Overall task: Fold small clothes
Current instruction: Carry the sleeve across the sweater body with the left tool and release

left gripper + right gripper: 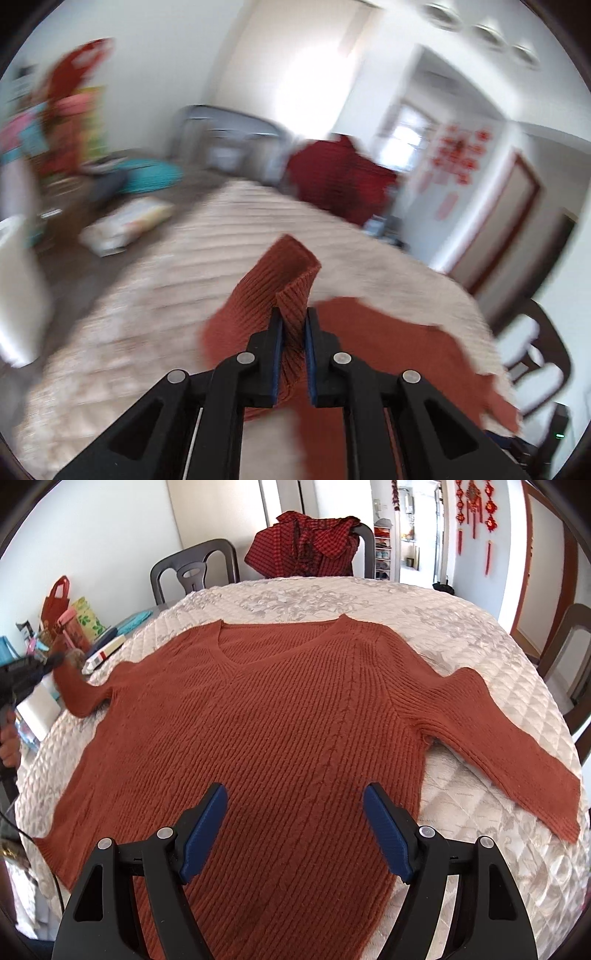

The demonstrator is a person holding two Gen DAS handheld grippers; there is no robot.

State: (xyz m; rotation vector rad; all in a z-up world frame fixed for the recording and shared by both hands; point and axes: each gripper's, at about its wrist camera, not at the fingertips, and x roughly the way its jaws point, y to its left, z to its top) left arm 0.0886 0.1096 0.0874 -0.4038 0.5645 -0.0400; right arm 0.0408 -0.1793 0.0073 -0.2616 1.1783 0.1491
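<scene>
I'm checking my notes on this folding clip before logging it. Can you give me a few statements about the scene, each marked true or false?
1. The left gripper is clamped on the sweater's cuff. True.
2. The right gripper is shut on the hem. False: its jaws stand open above the sweater, holding nothing.
3. The sweater has a V-neck. True.
4. The red checked garment lies on the quilt. False: it hangs over a chair behind the table.

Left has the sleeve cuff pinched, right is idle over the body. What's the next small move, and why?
Probably carry the left gripper, shut on the sleeve cuff, across onto the sweater body. The sweater lies flat, its other sleeve still spread, and the right gripper hovers open.
</scene>
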